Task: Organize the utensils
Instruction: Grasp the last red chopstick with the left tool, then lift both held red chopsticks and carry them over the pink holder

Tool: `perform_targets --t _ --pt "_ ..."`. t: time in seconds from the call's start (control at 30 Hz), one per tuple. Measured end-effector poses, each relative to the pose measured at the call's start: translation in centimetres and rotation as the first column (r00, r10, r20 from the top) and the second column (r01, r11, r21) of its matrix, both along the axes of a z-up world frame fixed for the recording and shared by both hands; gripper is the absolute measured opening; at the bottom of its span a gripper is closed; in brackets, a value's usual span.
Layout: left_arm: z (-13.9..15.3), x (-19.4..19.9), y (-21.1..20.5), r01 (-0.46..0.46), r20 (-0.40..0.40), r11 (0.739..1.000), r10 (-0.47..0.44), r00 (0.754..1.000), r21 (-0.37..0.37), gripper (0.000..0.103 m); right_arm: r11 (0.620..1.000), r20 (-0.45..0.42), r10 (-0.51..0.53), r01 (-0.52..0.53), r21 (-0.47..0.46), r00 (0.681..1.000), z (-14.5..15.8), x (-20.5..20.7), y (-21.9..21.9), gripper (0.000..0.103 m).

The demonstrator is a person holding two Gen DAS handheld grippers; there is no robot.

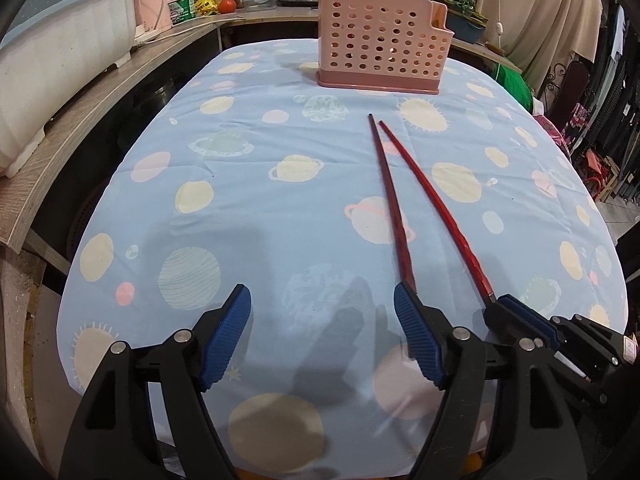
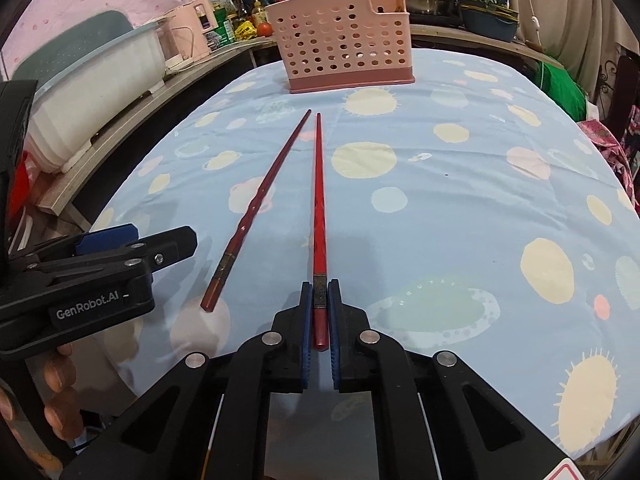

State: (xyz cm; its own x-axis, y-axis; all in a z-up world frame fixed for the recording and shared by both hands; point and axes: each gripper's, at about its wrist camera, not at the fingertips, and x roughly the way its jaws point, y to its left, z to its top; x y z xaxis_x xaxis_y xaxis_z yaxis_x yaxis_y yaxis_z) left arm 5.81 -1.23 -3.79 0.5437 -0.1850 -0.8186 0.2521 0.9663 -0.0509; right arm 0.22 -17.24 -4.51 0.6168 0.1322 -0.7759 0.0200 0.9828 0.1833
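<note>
Two red chopsticks lie on the blue planet-print tablecloth (image 1: 280, 216), tips toward a pink perforated utensil holder (image 1: 380, 44) at the far end. My right gripper (image 2: 320, 292) is shut on the thick end of the right chopstick (image 2: 319, 200), which still rests along the cloth; it also shows in the left wrist view (image 1: 436, 208). The left chopstick (image 2: 260, 208) lies free; its thick end passes behind my left gripper's right finger (image 1: 416, 336). My left gripper (image 1: 322, 304) is open and empty just above the cloth. The holder (image 2: 344, 48) looks empty through its holes.
A wooden shelf (image 1: 88, 120) runs along the table's left side with a white plastic tub (image 1: 52, 64) on it. Pots, bottles and a tomato (image 1: 227, 5) crowd the counter behind the holder. A green bundle (image 2: 560, 88) sits off the right edge.
</note>
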Motion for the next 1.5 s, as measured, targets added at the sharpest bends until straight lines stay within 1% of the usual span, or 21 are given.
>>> perform_targets --t 0.2,0.3,0.37,0.43,0.53,0.6,0.67,0.7,0.73,0.77,0.8,0.83,1.0,1.1,1.2,1.37,1.43,1.5 --pt "-0.1 -0.6 -1.0 0.034 -0.005 0.999 -0.034 0.999 -0.017 0.074 0.996 -0.001 -0.078 0.078 0.037 0.997 -0.1 -0.5 -2.4 0.007" --pt "-0.4 -0.9 -1.7 0.054 -0.011 0.998 -0.055 0.998 -0.015 0.074 0.995 -0.003 -0.088 0.088 0.056 0.996 -0.2 -0.7 -3.0 0.007" --pt "-0.8 -1.0 -2.1 0.062 -0.019 0.998 -0.063 0.998 -0.013 0.074 0.995 -0.002 -0.087 0.087 0.052 0.996 -0.2 -0.7 -2.9 0.007" --pt "-1.2 -1.0 -2.4 0.067 -0.030 0.998 -0.068 0.997 -0.013 0.072 0.995 -0.001 -0.086 0.086 0.052 0.996 -0.2 -0.7 -3.0 0.007" --pt "-1.6 -1.1 -2.7 0.070 -0.043 0.997 -0.071 0.997 -0.008 0.061 0.994 0.000 -0.086 0.086 0.063 0.996 -0.3 -0.9 -3.2 0.007" --pt "-1.6 -1.3 -2.9 0.073 -0.032 0.997 -0.073 0.997 0.007 0.057 0.994 0.001 -0.086 0.086 0.063 0.996 -0.3 -0.8 -3.2 0.007" --pt "-1.5 -1.3 -3.0 0.076 -0.024 0.997 -0.076 0.997 0.012 0.047 0.994 0.001 -0.086 0.086 0.066 0.996 -0.3 -0.9 -3.2 0.007" --pt "-1.5 -1.4 -3.0 0.079 -0.022 0.997 -0.079 0.997 0.013 0.038 0.994 0.001 -0.086 0.086 0.067 0.996 -0.3 -0.9 -3.2 0.007" --pt "-1.4 -1.4 -3.1 0.083 -0.019 0.996 -0.083 0.996 0.016 0.027 0.994 0.001 -0.086 0.086 0.069 0.996 -0.3 -0.9 -3.2 0.007" --pt "-1.4 -1.4 -3.1 0.087 -0.020 0.996 -0.087 0.996 0.013 0.022 0.994 0.001 -0.086 0.086 0.070 0.996 -0.3 -0.9 -3.2 0.007" --pt "-1.4 -1.4 -3.1 0.092 -0.023 0.996 -0.092 0.996 0.010 0.013 0.994 0.001 -0.086 0.085 0.070 0.996 -0.3 -0.9 -3.2 0.007" --pt "-1.4 -1.4 -3.2 0.096 -0.025 0.995 -0.096 0.995 0.007 0.007 0.994 0.001 -0.085 0.085 0.071 0.996 -0.3 -0.9 -3.2 0.007" --pt "-1.1 -1.5 -2.8 0.093 -0.039 0.996 -0.094 0.995 -0.015 0.007 0.993 0.002 -0.089 0.088 0.076 0.996 0.0 -1.2 -3.3 0.007" --pt "-0.5 -1.4 -2.4 0.082 -0.044 0.996 -0.083 0.996 -0.035 0.007 0.991 0.012 -0.095 0.094 0.091 0.995 0.8 -1.4 -3.7 0.007" --pt "0.9 -1.4 -1.9 0.071 -0.031 0.996 -0.073 0.997 -0.060 0.007 0.990 0.034 -0.101 0.097 0.105 0.994 2.0 -1.6 -4.2 0.007" --pt "4.2 -1.3 -0.8 0.056 0.012 0.992 -0.055 0.998 -0.109 0.007 0.983 0.080 -0.124 0.111 0.148 0.989 4.7 -1.7 -5.4 0.007" --pt "5.6 -1.2 -0.5 0.050 0.033 0.990 -0.046 0.998 -0.130 0.007 0.983 0.106 -0.132 0.117 0.145 0.986 6.1 -1.4 -5.9 0.007" --pt "6.8 -0.9 -0.4 0.051 0.053 0.990 -0.044 0.998 -0.135 0.007 0.982 0.143 -0.142 0.122 0.142 0.979 7.7 -1.1 -6.5 0.007"
